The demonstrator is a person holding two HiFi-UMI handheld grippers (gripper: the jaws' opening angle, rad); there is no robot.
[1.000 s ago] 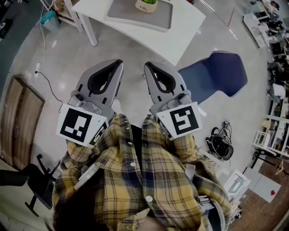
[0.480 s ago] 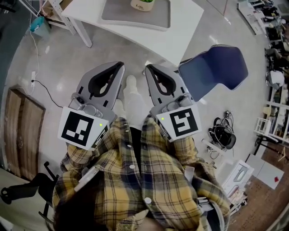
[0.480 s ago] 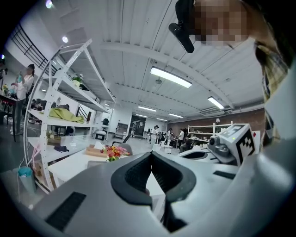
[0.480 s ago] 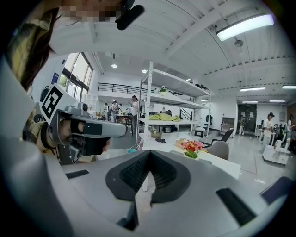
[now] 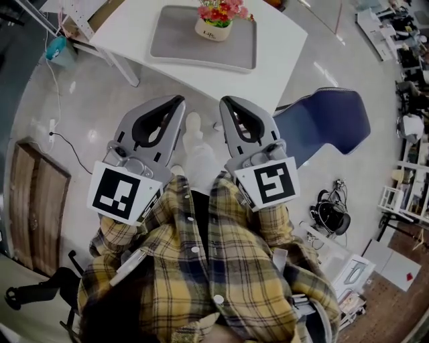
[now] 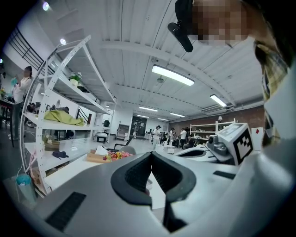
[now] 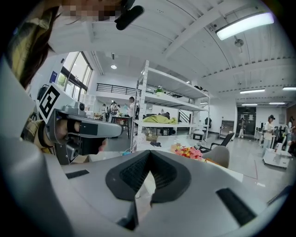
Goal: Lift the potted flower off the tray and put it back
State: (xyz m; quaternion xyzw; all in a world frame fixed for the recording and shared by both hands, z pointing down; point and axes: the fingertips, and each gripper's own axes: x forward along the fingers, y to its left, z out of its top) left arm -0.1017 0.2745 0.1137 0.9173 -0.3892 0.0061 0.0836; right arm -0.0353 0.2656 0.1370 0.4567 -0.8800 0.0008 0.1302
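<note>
**Both Grippers Closed and Empty; Potted Flower Seated on Tray**

Left gripper: the fingers meet at the tips, with nothing between them. Right gripper: the fingers are likewise closed tip to tip and hold nothing. Both grippers are held side by side in front of the person's plaid shirt, over the floor. They are short of the counter and touch no object. The white counter lies beyond the fingertips and carries a grey tray. The tray contains one item, the potted flower. It stands upright in a white pot near the tray's far edge, right of centre. A blue chair stands beside the counter, to the right of the right gripper.
</note>
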